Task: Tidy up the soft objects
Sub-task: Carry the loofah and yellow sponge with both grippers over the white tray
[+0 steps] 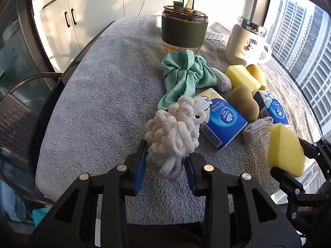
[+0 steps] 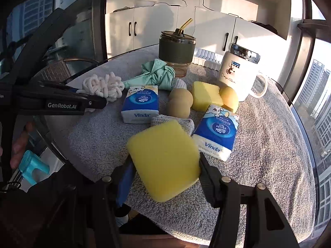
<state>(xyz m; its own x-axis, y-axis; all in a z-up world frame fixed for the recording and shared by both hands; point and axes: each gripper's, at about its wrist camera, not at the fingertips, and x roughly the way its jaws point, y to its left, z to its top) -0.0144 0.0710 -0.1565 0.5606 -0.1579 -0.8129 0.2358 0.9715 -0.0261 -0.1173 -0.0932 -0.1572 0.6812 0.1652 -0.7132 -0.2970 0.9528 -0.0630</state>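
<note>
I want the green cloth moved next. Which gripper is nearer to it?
Left. The left gripper, shut on the white yarn bundle, sits just short of the green cloth. The right gripper, holding a yellow sponge, is farther back.

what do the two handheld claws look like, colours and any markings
Both are matte black plastic with angular, triangular cut-out linkages and round silver pivot pins. The left claw and right claw have blue pads inside their fingers. White "GenRobot.AI" lettering runs along the left claw's side in the right wrist view.

hidden: grey knitted cloth point(image 2: 187, 125) mostly behind square yellow foam sponge point(image 2: 164, 161) | cut off: brown wicker chair point(image 1: 14, 111) at left edge
</note>
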